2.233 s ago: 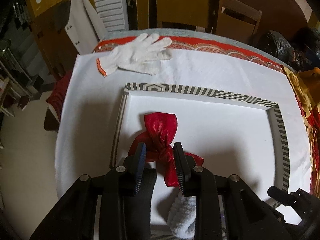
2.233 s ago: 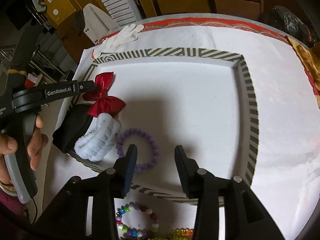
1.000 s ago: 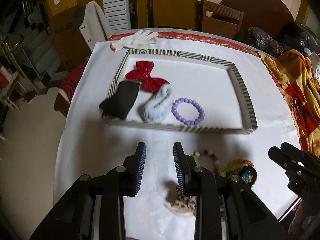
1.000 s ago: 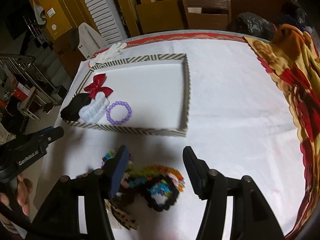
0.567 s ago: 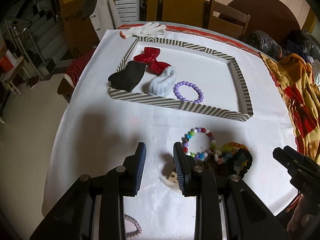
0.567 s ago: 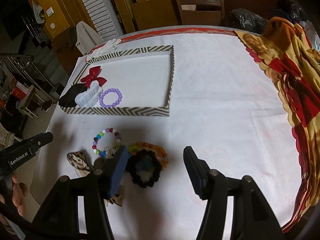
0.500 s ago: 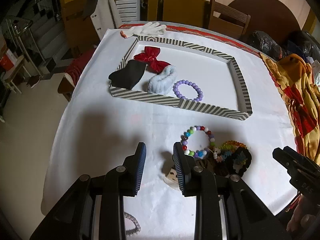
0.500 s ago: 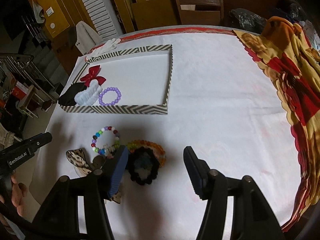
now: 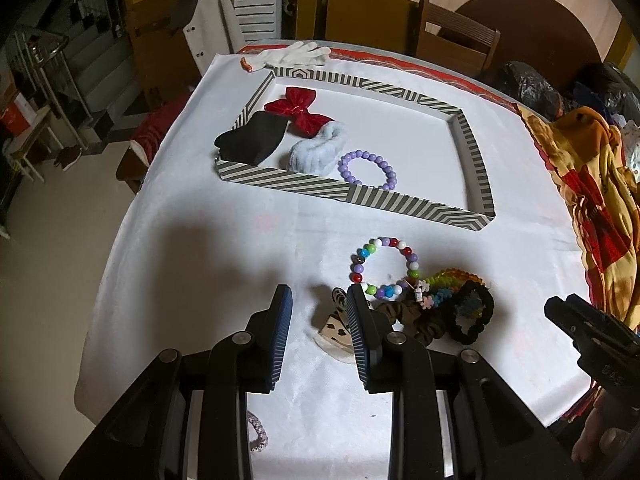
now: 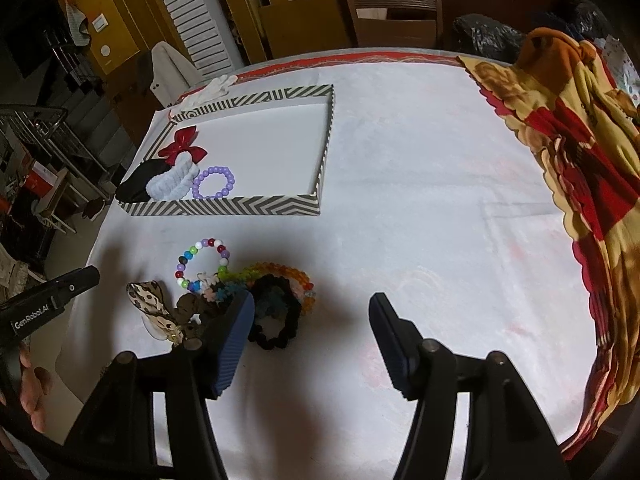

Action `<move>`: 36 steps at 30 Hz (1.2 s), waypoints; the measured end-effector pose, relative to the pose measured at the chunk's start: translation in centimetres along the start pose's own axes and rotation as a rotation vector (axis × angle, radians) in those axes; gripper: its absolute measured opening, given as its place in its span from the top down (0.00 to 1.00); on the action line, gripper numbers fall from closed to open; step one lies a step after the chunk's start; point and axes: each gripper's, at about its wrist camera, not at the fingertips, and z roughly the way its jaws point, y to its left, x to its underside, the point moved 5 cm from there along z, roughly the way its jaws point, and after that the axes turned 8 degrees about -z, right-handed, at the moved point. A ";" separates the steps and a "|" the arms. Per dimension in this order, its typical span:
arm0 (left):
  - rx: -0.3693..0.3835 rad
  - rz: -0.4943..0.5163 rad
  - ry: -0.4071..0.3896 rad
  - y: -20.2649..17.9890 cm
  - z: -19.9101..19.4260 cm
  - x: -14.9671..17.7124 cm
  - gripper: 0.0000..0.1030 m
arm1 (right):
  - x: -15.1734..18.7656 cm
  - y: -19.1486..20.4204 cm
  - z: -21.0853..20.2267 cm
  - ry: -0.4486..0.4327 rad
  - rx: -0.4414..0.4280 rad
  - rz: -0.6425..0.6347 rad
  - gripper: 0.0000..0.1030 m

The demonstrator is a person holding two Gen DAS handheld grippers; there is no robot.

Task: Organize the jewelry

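With the red bow (image 9: 297,111) now left in the striped tray (image 9: 466,214), both grippers are drawn back to the table's near edge — the left gripper (image 9: 319,312) narrow and empty, the right gripper (image 10: 312,316) opening wide, nothing between its jaws — so the loose pile (image 10: 256,292) is judged next.

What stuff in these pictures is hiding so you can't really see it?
- Leopard-print bow: left wrist view, partly behind the left hand-held gripper.
- Brown scrunchie: right wrist view, part hidden by the right hand-held gripper, whose jaws are opening with nothing between them.
- Small pinkish band: left wrist view, mostly covered by the gripper body.
- Purple bracelet: near edge hidden by the striped tray wall.
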 end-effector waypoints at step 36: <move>0.029 -0.229 0.196 11.0 0.4 6.7 0.78 | 4.0 1.0 1.6 0.083 -0.067 -0.071 0.38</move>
